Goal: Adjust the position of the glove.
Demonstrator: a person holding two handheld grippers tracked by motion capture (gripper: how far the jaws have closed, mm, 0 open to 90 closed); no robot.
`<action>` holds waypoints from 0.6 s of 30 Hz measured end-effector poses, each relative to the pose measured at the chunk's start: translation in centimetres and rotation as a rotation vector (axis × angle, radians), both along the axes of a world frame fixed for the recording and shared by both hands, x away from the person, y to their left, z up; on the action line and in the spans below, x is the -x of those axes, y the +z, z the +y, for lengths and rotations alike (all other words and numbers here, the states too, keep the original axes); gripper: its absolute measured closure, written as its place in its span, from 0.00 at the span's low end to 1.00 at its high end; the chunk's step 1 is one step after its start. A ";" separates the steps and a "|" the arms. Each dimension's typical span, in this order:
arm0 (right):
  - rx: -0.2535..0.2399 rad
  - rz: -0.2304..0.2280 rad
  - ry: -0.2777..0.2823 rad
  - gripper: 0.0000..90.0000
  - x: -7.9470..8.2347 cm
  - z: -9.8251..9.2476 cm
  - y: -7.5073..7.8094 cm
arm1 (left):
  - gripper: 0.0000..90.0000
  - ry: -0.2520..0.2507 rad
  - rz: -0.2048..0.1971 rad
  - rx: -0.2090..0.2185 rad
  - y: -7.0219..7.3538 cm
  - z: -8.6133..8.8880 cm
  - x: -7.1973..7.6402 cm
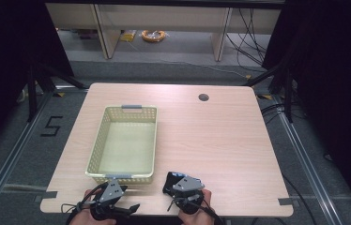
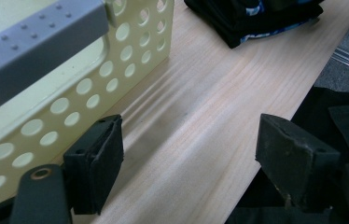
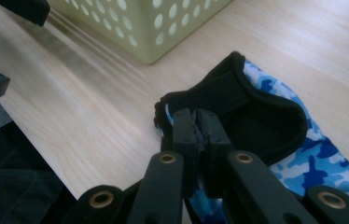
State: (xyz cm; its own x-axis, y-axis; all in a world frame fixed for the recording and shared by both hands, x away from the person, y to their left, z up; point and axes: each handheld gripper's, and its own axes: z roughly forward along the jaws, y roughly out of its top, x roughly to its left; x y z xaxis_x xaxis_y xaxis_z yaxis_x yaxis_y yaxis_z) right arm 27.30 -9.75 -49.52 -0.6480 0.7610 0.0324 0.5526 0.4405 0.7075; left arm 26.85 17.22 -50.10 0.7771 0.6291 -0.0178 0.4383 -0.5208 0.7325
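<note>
Right gripper (image 3: 196, 140) is clamped on the black edge of the cloth (image 3: 266, 135), a black piece w/ blue camo lining, lying on the table (image 1: 211, 140) near its front edge, just right of the basket (image 1: 99, 145). Jaws are pressed together w/ fabric pinched between them, so the grip looks set.

Judging by the layout, the step is lifting the cloth & dropping it into the basket. To do it well: keep the pinch firm on the thick hem, not the thin lining, lift straight up till the whole piece hangs free of the table, then carry it left over the near basket wall w/o dragging it on the rim. Release only once the bulk is inside, else it could drape over the wall.

Left gripper (image 2: 186, 154) has jaws wide apart, nothing between them, hovering low over bare wood just beside the basket's near wall, under the grey handle (image 2: 37, 42). It could steady the basket if it slides.

Pose: in the high view both hands sit at the front table edge, right gripper (image 1: 185, 185) angled fwd & down onto the cloth, left gripper (image 1: 110, 194) low, pointing toward the basket corner
</note>
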 end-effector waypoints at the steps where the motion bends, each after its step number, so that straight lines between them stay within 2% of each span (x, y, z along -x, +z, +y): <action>1: -0.001 -0.004 0.001 0.95 0.0 0.0 -0.2 | 0.26 0.004 -0.002 -0.006 0.0 0.0 0.0; 2: -0.003 0.020 -0.002 0.93 0.0 0.0 -0.2 | 0.26 0.000 0.005 0.016 0.0 -0.1 0.1; 3: -0.005 -0.016 0.008 0.92 -0.2 -0.1 -0.4 | 0.26 -0.001 0.005 0.016 0.0 -0.1 0.1; 4: -0.012 0.015 -0.004 0.90 0.0 -0.2 -0.2 | 0.26 0.008 0.004 0.013 0.0 -0.1 0.1; 6: -0.050 -0.002 0.002 0.86 0.0 -0.8 0.3 | 0.26 0.001 0.003 0.016 0.0 0.0 0.1; 7: -0.048 -0.028 0.003 0.83 0.0 -1.3 0.7 | 0.26 0.008 0.007 0.026 0.0 -0.1 0.1; 8: -0.053 -0.034 0.000 0.81 -0.1 -1.9 1.1 | 0.26 0.008 0.008 0.029 -0.1 -0.1 0.1; 12: -0.103 -0.039 -0.098 0.74 -0.6 -4.9 2.5 | 0.26 0.008 0.008 0.029 -0.1 -0.1 0.2; 13: -0.110 -0.023 -0.108 0.73 -0.7 -5.8 2.5 | 0.26 0.000 0.002 0.002 0.0 0.0 0.1; 15: -0.149 0.031 -0.167 0.68 -0.7 -7.3 2.3 | 0.26 0.005 0.007 0.005 0.0 0.0 0.1; 16: -0.167 0.037 -0.168 0.66 -0.8 -7.7 2.0 | 0.26 0.004 0.007 0.004 -0.1 0.0 0.1; 18: -0.157 0.073 -0.196 0.64 -0.7 -8.4 1.5 | 0.26 0.002 0.011 0.003 0.0 0.0 0.1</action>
